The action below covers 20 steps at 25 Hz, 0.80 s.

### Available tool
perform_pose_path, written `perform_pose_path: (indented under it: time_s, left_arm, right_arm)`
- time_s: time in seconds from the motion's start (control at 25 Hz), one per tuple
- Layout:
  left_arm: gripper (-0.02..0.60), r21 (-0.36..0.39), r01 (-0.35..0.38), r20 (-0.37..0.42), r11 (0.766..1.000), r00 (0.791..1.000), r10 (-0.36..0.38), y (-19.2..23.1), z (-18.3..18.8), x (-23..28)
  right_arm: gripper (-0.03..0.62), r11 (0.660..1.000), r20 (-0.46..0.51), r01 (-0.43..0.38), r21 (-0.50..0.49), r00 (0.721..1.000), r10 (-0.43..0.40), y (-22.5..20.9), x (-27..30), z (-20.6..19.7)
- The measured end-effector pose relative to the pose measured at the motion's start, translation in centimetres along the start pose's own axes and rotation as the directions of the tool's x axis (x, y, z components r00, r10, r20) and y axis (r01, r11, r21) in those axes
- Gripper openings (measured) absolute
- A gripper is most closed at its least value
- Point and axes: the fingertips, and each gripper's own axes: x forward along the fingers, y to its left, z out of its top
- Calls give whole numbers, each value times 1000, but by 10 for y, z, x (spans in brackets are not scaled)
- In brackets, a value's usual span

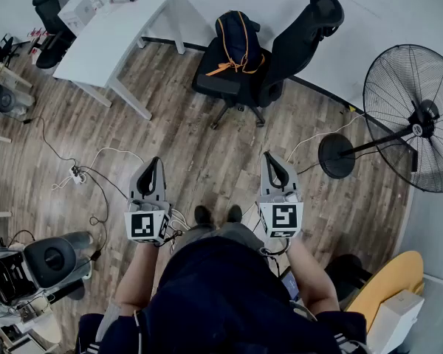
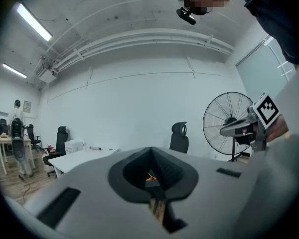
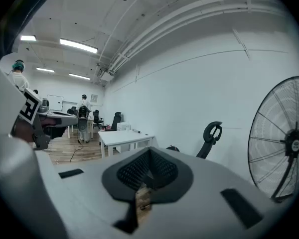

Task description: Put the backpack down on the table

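**Backpack on chair, both tools shut and empty**

The backpack [image 1: 236, 41] sits on the seat of a black office chair [image 1: 304, 35], not on the surface. It is dark navy, close to black, with bright orange straps looped over its front and an orange strap end hanging at its lower left. It stands roughly upright and its body looks full and rounded.

The white surface [image 1: 122, 32] stands left of the chair, apart from it. A white box [image 1: 81, 9] sits on its end farthest from the chair. A big black standing fan [image 1: 417, 116] is right of the chair.

Both tools are held side by side over the wood floor [image 1: 199, 146], on the near side of the chair and well apart from it. The left tool [image 1: 156, 162] has its jaws pressed together with nothing between them. The right tool [image 1: 270, 158] is the same, jaws closed on nothing. Both tips point roughly toward the chair.
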Motion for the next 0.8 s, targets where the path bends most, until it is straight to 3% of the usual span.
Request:
perform_pose_path:
  time_s: [0.8]
  left_arm:
    - [5, -1, 14, -14, 1000, 1000, -14, 3, -2, 4]
  right_arm:
    - [0, 1000, -15, 13, 8, 1000, -13, -3, 8, -7]
